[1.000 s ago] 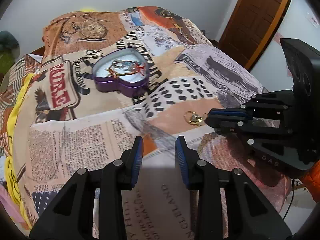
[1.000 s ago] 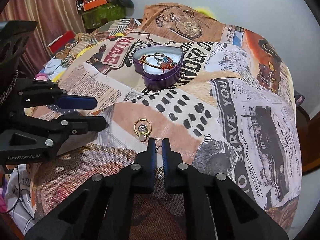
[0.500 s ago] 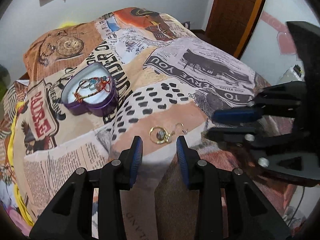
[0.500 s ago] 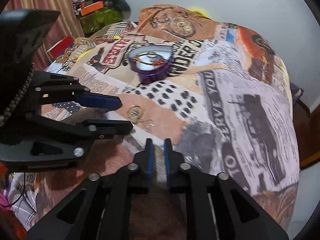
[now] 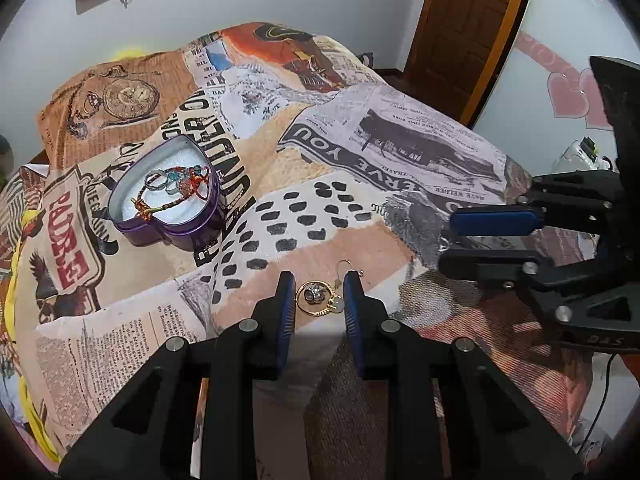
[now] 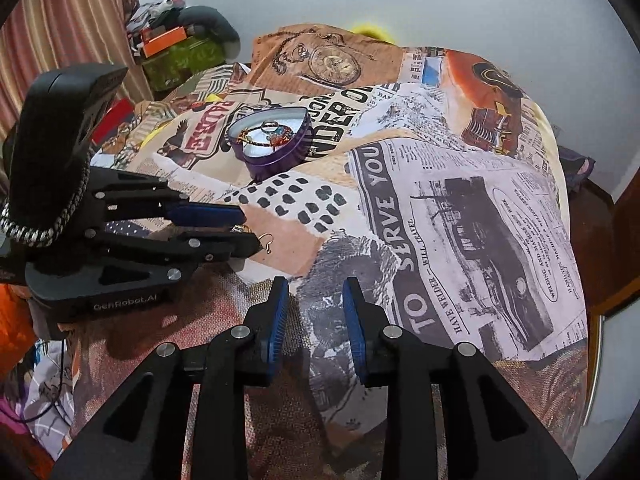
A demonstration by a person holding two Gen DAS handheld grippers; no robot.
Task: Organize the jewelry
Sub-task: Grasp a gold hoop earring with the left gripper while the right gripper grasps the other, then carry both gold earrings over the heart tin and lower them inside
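A gold hoop earring (image 5: 320,298) with a hook lies on the printed bedspread. My left gripper (image 5: 317,292) is open and straddles it, one finger on each side. A purple heart-shaped tin (image 5: 168,194) with rings and a red bracelet stands open to the far left; it also shows in the right wrist view (image 6: 274,142). My right gripper (image 6: 315,294) is open and empty over the bedspread, to the right of the earring. In the right wrist view only the earring's hook (image 6: 267,240) peeks out past the left gripper's fingers (image 6: 208,216).
The bedspread (image 5: 400,148) covers a rounded bed that drops off at the right and front. A brown door (image 5: 464,20) stands at the back right. Curtains and a pile of clutter (image 6: 176,44) lie at the back left of the right wrist view.
My left gripper has moved forward until its fingers sit either side of the earring. My right gripper has opened and drawn away to the right.
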